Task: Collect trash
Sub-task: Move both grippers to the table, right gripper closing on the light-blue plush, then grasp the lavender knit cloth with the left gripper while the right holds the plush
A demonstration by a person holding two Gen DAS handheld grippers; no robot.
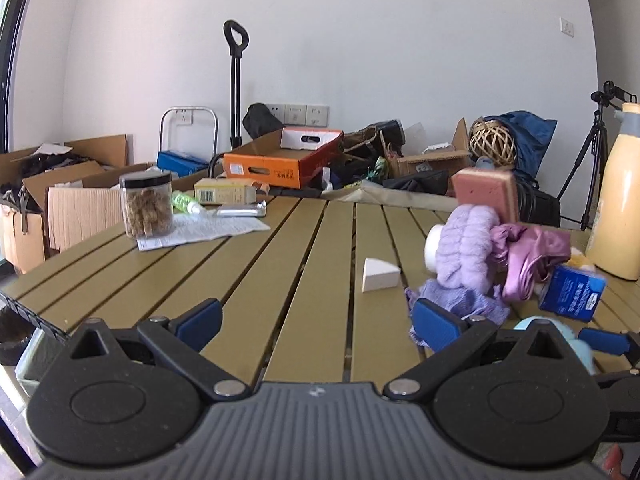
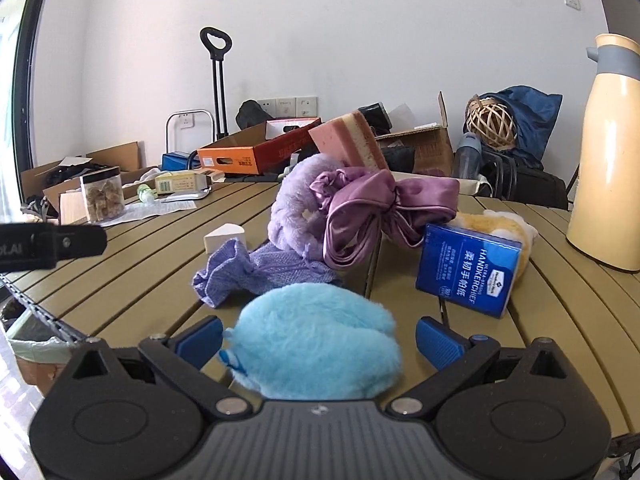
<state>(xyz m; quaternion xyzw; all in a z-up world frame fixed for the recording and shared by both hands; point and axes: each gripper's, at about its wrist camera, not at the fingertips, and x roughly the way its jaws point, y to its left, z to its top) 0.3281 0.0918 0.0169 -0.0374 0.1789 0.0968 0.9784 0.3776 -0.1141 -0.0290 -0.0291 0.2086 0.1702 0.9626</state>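
Observation:
My left gripper (image 1: 316,326) is open and empty above the slatted table (image 1: 256,280). A white wedge (image 1: 379,275) lies ahead of it. My right gripper (image 2: 318,338) is open, with a fluffy light blue item (image 2: 316,340) lying between its fingers; the pads do not touch it. Ahead lie a purple cloth (image 2: 256,270), a lilac fluffy item (image 2: 298,208), a satin purple scrunchie (image 2: 368,208) and a blue handkerchief pack (image 2: 466,274). At the table's far left lie a paper sheet (image 1: 200,230), a green bottle (image 1: 185,202) and a small carton (image 1: 226,191).
A jar of snacks (image 1: 147,205) stands on the paper. A cream thermos (image 2: 612,160) stands at the right. A pink sponge (image 2: 348,140) leans behind the pile. A yellow plush (image 2: 500,228) lies behind the pack. Boxes and bags crowd the floor beyond. A bin (image 2: 36,344) sits below the table's left edge.

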